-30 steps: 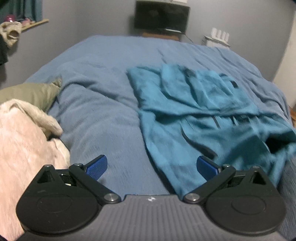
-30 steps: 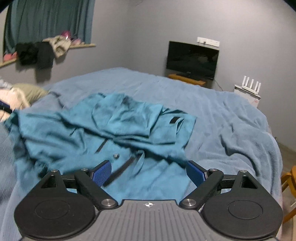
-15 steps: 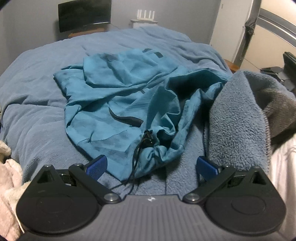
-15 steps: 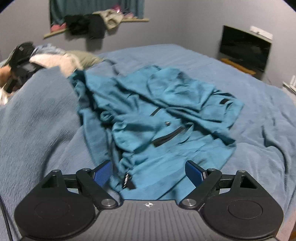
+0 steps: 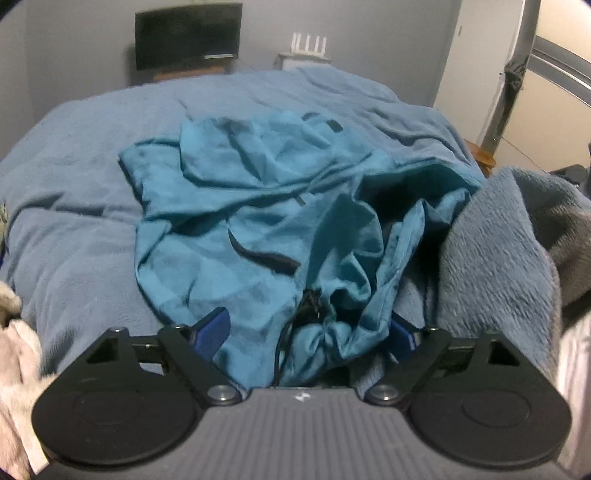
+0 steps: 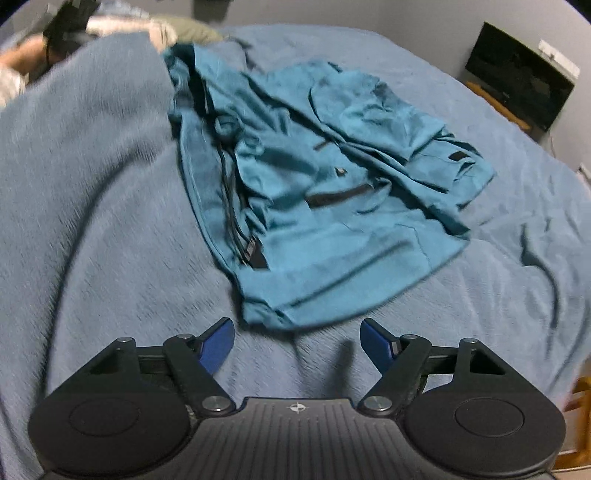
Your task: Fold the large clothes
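On my left camera, the left gripper [image 5: 306,332] has its jaws spread but just been closing, with the near, bunched hem of the teal jacket [image 5: 258,206] and its black drawstring [image 5: 291,339] lying between the blue pads [image 5: 212,330]; I cannot tell whether the pads press the cloth yet. The jacket sprawls crumpled on the blue blanket [image 5: 74,206] of the bed (a grey fleece [image 5: 495,243] heaps up to its right); a dark screen [image 5: 188,35] stands at the far wall. On my right camera, the right gripper [image 6: 297,341] is also spread and has just been narrowing, nothing between its fingers; the jacket's lower edge [image 6: 295,314] lies just beyond them.
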`<move>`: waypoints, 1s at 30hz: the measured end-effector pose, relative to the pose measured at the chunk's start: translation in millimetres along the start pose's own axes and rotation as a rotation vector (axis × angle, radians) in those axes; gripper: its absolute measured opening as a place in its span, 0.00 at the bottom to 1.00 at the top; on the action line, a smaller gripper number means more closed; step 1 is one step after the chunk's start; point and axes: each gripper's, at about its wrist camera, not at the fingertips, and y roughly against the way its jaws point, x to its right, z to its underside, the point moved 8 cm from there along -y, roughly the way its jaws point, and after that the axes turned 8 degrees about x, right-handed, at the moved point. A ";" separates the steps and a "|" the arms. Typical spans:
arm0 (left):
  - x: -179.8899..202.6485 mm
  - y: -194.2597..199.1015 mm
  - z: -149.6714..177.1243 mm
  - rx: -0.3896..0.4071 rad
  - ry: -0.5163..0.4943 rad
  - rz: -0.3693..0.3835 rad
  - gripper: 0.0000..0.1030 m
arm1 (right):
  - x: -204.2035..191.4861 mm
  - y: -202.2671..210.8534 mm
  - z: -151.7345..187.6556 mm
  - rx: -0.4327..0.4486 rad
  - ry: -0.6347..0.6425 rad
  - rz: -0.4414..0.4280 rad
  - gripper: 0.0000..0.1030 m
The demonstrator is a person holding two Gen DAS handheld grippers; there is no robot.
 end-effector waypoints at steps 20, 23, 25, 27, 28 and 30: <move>-16.7 -47.0 -44.5 0.062 0.040 0.024 0.25 | 37.7 -20.4 -72.2 0.417 0.028 0.021 0.47; -24.9 -50.0 -54.9 0.077 0.048 0.008 0.25 | 50.6 -19.2 -87.4 0.490 -0.029 0.004 0.34; -27.2 -52.4 -58.0 0.066 0.043 0.013 0.25 | 59.2 -24.0 -93.2 0.489 -0.042 -0.009 0.35; -26.4 -54.4 -57.6 0.051 0.023 0.016 0.25 | 60.7 -28.6 -95.4 0.447 0.005 0.022 0.45; -25.9 -55.3 -56.5 0.043 0.018 0.016 0.25 | 58.1 -28.7 -95.7 0.433 0.049 0.054 0.52; -27.0 -56.5 -53.8 0.030 0.029 0.024 0.25 | 56.4 -29.3 -94.6 0.411 0.145 0.106 0.72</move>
